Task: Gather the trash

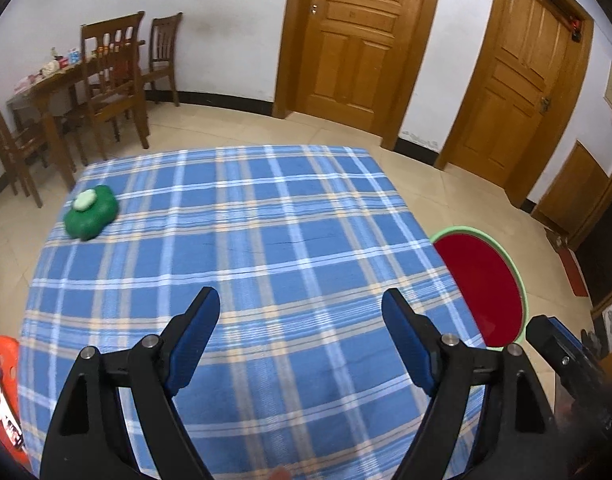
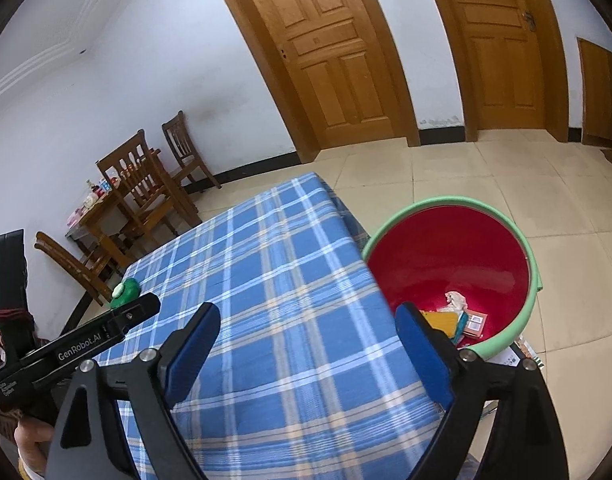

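Note:
A red bin with a pale green rim (image 2: 453, 256) stands on the floor at the right side of the table; inside lie a crumpled tissue (image 2: 455, 300) and several flat packets (image 2: 475, 322). Only its rim and red wall (image 1: 481, 280) show in the left wrist view. My left gripper (image 1: 302, 308) is open over the blue checked tablecloth (image 1: 242, 248), with nothing between its blue pads. My right gripper (image 2: 309, 322) is open and empty too, above the table's right edge beside the bin. A green flower-shaped object with a white centre (image 1: 92, 212) lies at the table's far left.
A wooden dining table with chairs (image 1: 106, 76) and small items stands against the far wall. Two wooden doors (image 1: 357, 36) are behind. An orange stool (image 1: 2, 392) sits at the table's near left corner. Tiled floor (image 2: 505, 184) surrounds the table. A hand (image 2: 30, 440) holds the left gripper's handle.

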The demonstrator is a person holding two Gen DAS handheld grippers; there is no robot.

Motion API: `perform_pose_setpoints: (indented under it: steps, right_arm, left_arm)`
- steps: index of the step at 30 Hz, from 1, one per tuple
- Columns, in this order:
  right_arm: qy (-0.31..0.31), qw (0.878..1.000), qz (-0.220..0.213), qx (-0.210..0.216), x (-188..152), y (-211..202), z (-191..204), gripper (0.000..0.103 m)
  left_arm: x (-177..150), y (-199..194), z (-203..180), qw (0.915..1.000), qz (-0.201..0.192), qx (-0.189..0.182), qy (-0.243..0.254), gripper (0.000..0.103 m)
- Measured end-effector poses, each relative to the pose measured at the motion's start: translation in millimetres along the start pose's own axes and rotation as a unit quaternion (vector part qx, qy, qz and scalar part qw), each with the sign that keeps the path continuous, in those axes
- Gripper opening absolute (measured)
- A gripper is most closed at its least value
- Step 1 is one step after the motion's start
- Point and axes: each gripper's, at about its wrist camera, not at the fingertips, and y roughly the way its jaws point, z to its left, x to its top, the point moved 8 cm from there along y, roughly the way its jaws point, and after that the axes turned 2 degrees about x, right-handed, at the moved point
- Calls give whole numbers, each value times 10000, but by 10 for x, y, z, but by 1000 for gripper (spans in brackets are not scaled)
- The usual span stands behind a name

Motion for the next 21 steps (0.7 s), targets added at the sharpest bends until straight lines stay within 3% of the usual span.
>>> perform_pose_setpoints:
  steps: [16,21]
  right_arm:
    - [-382,9992,-73,-55,-283,-70,366,94]
    - [-414,9991,-4,-49,-363,-42,419,94]
  left_arm:
    - [-252,-301,540,9972,-228,661,-270,83]
    - [-312,-332,584,9971,-233,654,-303,83]
